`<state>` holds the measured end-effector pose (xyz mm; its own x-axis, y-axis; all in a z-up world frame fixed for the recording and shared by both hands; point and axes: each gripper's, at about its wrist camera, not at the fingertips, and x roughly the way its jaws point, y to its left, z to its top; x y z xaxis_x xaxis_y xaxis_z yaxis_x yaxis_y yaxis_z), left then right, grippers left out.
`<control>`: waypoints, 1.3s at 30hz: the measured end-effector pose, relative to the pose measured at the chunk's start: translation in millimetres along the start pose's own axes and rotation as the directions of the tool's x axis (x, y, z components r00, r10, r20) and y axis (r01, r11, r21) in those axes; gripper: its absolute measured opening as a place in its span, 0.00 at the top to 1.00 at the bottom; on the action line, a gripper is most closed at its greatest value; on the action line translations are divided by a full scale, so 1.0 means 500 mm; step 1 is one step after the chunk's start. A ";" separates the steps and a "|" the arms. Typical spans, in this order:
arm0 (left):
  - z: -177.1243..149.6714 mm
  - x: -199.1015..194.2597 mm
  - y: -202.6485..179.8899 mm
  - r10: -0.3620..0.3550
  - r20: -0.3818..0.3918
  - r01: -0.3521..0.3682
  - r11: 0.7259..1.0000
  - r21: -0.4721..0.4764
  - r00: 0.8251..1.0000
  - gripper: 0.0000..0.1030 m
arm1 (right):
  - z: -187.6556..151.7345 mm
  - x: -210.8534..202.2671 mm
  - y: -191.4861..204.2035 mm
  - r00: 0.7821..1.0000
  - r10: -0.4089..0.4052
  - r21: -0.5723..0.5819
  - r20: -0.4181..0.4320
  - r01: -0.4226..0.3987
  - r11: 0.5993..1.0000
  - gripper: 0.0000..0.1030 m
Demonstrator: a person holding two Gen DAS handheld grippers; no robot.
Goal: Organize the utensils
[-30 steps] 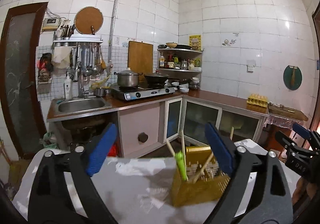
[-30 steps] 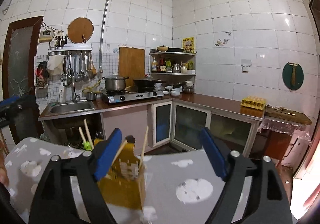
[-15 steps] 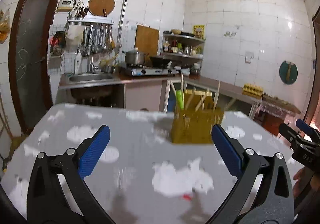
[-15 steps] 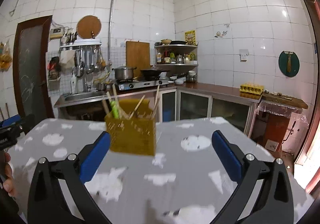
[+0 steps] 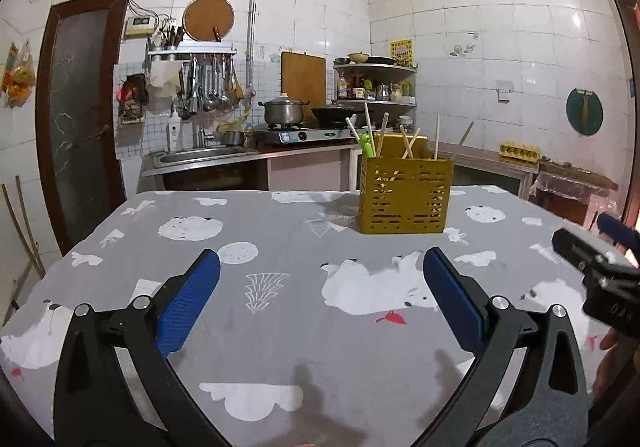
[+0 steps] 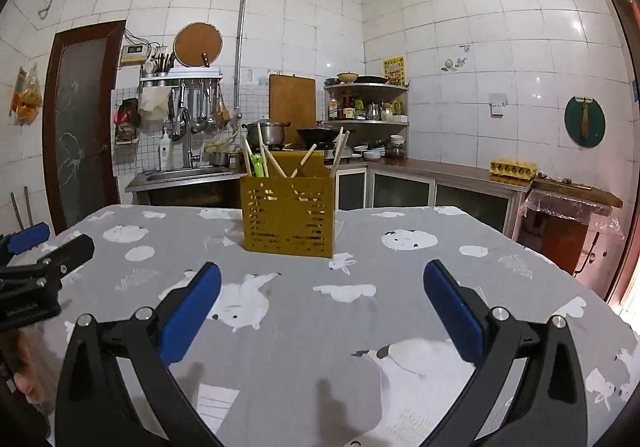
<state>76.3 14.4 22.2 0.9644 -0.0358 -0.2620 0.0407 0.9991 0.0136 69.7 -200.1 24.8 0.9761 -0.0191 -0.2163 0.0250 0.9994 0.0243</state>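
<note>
Left gripper (image 5: 321, 289) jaws wide, nothing between, above grey printed tablecloth (image 5: 280, 247), yellow slotted utensil holder (image 5: 406, 197) ahead – chopsticks (image 5: 382, 135) and green utensil (image 5: 367, 144) upright inside, right gripper (image 5: 592, 247) at right edge – apart from holder.

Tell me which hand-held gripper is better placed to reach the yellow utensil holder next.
Right, marginally. The yellow utensil holder sits nearly straight ahead of the right hand-held gripper; for the left hand-held gripper it stands off to the right. Both are open and empty.
</note>
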 end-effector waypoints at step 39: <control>-0.009 -0.003 -0.010 -0.007 0.005 0.007 1.000 0.015 1.000 0.05 | -0.007 -0.008 0.008 1.000 -0.026 -0.006 0.005 0.026 1.000 0.04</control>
<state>73.4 9.6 18.0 0.9655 -0.0425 -0.2569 0.0509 0.9984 0.0261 65.0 -196.0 22.6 0.9762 -0.0448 -0.2123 0.0486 0.9987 0.0128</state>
